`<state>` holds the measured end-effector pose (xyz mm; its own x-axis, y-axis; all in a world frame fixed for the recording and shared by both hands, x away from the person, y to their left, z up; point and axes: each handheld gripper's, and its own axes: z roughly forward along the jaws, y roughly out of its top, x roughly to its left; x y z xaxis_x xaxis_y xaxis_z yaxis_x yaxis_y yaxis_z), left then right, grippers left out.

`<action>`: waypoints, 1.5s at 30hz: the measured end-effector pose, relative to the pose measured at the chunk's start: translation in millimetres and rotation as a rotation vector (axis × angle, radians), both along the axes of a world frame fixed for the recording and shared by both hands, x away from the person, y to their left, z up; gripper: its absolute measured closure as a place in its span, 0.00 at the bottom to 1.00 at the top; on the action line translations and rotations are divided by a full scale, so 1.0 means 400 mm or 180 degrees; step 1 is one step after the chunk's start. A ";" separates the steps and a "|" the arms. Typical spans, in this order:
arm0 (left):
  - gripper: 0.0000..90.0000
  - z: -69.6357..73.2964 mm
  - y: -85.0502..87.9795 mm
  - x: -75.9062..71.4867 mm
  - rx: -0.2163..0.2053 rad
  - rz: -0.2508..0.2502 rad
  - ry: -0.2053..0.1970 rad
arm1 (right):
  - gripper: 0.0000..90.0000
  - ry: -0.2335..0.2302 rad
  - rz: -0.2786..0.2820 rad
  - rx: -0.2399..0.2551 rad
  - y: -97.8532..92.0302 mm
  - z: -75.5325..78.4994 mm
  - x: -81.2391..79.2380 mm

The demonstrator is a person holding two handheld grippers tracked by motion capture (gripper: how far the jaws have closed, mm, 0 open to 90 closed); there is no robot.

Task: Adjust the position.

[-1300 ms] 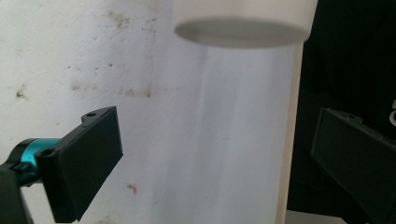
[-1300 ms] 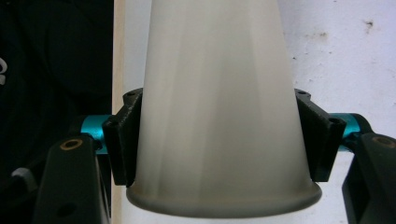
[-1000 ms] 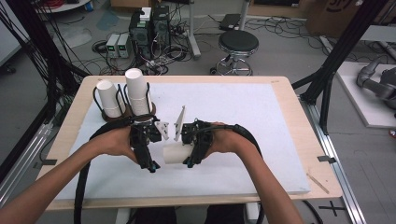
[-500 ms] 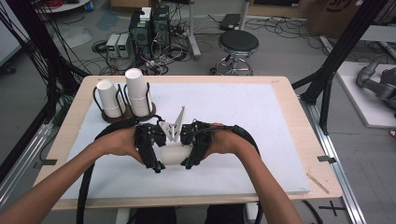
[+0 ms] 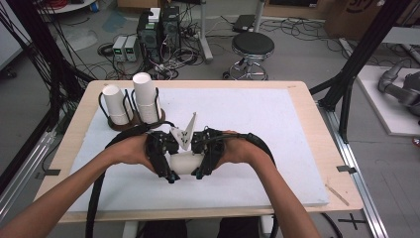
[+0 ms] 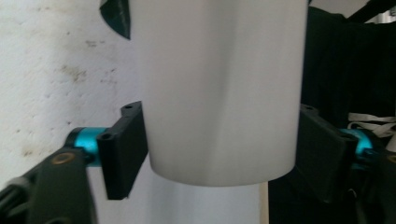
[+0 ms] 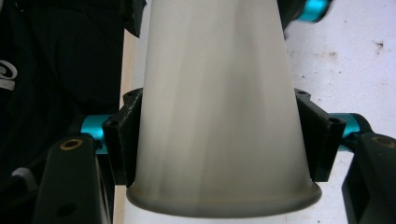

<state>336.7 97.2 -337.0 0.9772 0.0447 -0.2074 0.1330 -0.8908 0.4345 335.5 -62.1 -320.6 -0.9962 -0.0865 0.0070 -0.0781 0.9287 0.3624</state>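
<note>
A white paper cup (image 5: 185,162) lies sideways just above the white mat, held between both hands. My left gripper (image 5: 170,175) is shut on one end of it. In the left gripper view the cup's narrow base end (image 6: 219,88) sits between the two black pads (image 6: 123,149) of the left gripper (image 6: 219,154). My right gripper (image 5: 199,173) is shut on the other end. In the right gripper view the right gripper (image 7: 219,144) has its pads (image 7: 122,140) pressed against the cup (image 7: 219,93) just behind the rolled rim.
A dark wire cup rack (image 5: 130,120) stands at the mat's back left with two upright white cup stacks (image 5: 144,97). The white mat (image 5: 277,148) covers most of the wooden table. A stool (image 5: 252,47) and electronics stand on the floor beyond.
The two hands have drawn closer together. The left gripper moved right onto the cup's free end and shut on it while the right gripper kept its hold.
</note>
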 end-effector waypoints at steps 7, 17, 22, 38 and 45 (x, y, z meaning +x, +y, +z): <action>0.39 -0.002 0.001 0.003 -0.0007 0.0012 -0.0060 | 0.33 0.0005 -0.0013 -0.0003 0.000 -0.001 0.000; 0.39 -0.001 0.003 0.002 0.0025 -0.0015 -0.0073 | 0.27 0.0010 0.0003 0.0025 0.003 -0.004 0.001; 0.39 -0.002 0.003 0.002 0.0117 -0.0035 -0.0090 | 0.20 0.0044 -0.0005 0.0082 0.002 -0.004 0.000; 0.39 -0.014 -0.007 -0.002 0.0275 -0.0132 -0.0186 | 0.19 0.0014 -0.0091 0.0494 -0.020 0.032 0.005; 0.39 -0.018 -0.011 -0.008 0.0254 -0.0091 -0.0119 | 0.19 -0.0003 -0.0099 0.0551 -0.027 0.039 0.005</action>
